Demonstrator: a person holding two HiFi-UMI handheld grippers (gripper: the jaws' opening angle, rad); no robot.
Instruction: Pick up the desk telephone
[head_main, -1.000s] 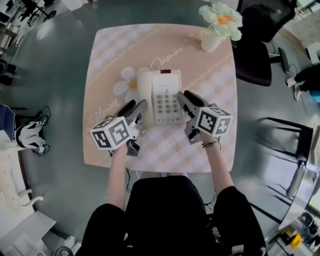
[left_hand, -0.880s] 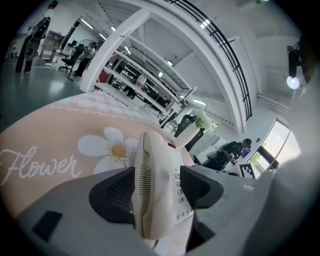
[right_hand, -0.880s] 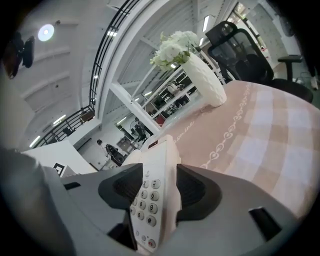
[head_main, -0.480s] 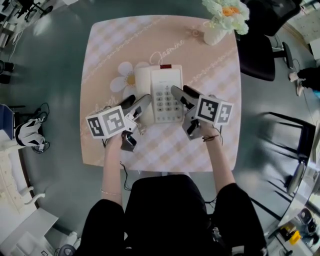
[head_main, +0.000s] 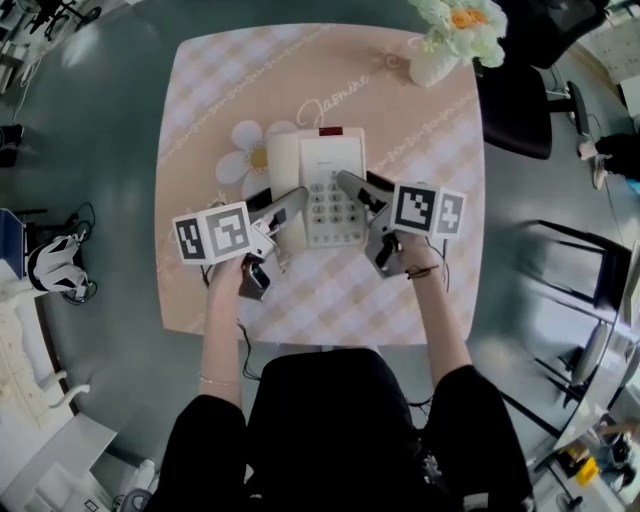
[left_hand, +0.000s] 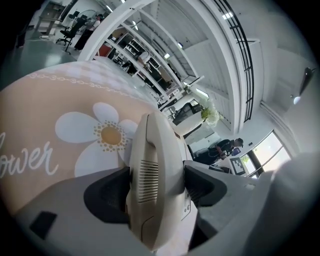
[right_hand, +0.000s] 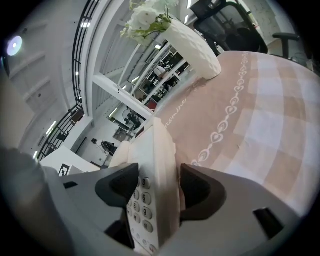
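The cream desk telephone (head_main: 322, 186) lies flat on the pink checked table (head_main: 420, 280), handset on its left side. My left gripper (head_main: 278, 202) is open, its jaws set either side of the handset (left_hand: 152, 165) at the phone's left edge. My right gripper (head_main: 362, 185) is open too and straddles the phone's right edge (right_hand: 159, 150), one jaw over the keypad and the other outside the casing. In both gripper views the pads sit close beside the phone. I see no clear squeeze. The phone's underside is hidden.
A white vase of flowers (head_main: 450, 35) stands at the table's far right corner. A black office chair (head_main: 520, 100) is beside that corner. A daisy print (head_main: 245, 160) lies left of the phone. Grey floor surrounds the table, with clutter at the left.
Both grippers have moved forward and down onto the phone's two sides. Their jaws now enclose its edges. The phone has not moved on the table.
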